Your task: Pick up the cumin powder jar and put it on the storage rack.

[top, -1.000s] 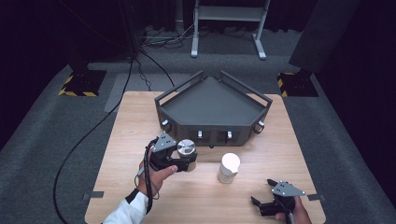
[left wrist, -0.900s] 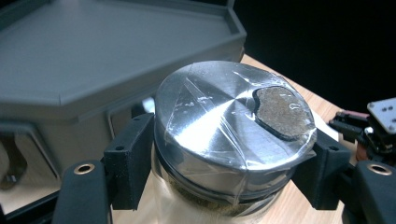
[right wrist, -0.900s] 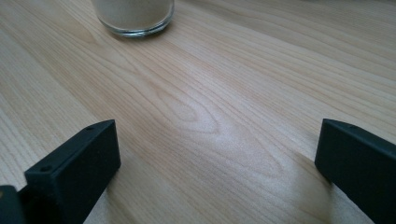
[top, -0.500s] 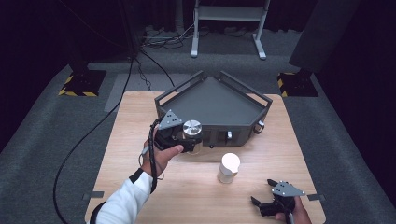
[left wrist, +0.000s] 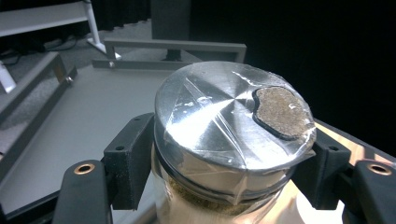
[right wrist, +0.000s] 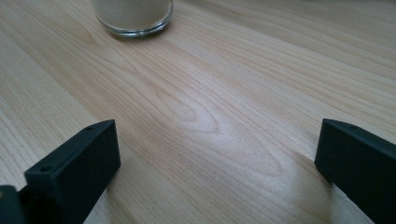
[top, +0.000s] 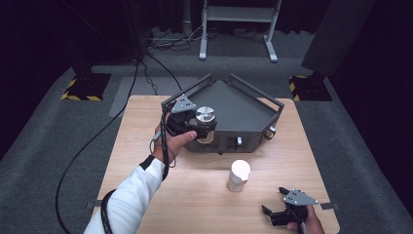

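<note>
The left gripper clamps the metal-lidded jar upright; the grey tray lies at its 1 o'clock. The right gripper rests open.

This looked like a lab or recording studio, not a home. A plain wooden bench stood alone on grey carpet, ringed by black curtains. Yellow-and-black hazard tape marked stand bases, loose cables ran across the floor, and a grey metal frame stood behind.
</note>
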Demonstrator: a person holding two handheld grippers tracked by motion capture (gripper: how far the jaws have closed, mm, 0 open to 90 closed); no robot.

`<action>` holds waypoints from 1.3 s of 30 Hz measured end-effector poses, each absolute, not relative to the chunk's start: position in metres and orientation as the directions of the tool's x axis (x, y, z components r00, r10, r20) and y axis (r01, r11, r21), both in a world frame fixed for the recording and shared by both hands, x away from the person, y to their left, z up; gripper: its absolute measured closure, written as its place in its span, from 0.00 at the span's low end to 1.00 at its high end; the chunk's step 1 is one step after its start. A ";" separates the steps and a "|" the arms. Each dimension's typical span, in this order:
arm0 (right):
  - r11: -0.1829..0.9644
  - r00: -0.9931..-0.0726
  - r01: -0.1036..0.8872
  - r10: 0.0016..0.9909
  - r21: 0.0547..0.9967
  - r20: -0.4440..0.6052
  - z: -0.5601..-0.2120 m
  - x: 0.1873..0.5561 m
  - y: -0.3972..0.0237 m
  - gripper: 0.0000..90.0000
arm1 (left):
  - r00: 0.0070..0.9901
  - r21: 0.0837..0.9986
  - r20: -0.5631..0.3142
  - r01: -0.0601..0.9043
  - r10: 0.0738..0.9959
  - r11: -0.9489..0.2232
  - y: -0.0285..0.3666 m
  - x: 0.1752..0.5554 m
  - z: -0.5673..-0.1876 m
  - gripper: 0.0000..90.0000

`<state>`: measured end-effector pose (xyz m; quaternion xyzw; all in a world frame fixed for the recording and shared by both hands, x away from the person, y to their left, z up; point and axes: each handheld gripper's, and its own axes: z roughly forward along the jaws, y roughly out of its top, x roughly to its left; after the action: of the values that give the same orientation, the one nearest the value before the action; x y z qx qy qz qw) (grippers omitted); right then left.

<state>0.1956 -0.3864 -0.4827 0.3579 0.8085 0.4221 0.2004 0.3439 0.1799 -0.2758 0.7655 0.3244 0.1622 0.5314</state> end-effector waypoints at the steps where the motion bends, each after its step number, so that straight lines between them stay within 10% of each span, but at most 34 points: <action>1: 0.388 -0.664 0.409 0.748 0.826 -0.022 -0.483 0.196 -0.386 0.00 | 0.735 0.920 -0.097 0.324 0.671 -0.222 0.179 0.346 -0.275 0.34; 39: 0.388 -0.662 0.410 0.749 0.826 -0.024 -0.483 0.195 -0.386 0.00 | 0.671 0.942 -0.059 0.283 0.739 -0.181 0.159 0.419 -0.289 0.34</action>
<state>0.1949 -0.3862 -0.4826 0.3585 0.8083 0.4214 0.2015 0.4192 0.1587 -0.2894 0.7388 0.3459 0.2118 0.5382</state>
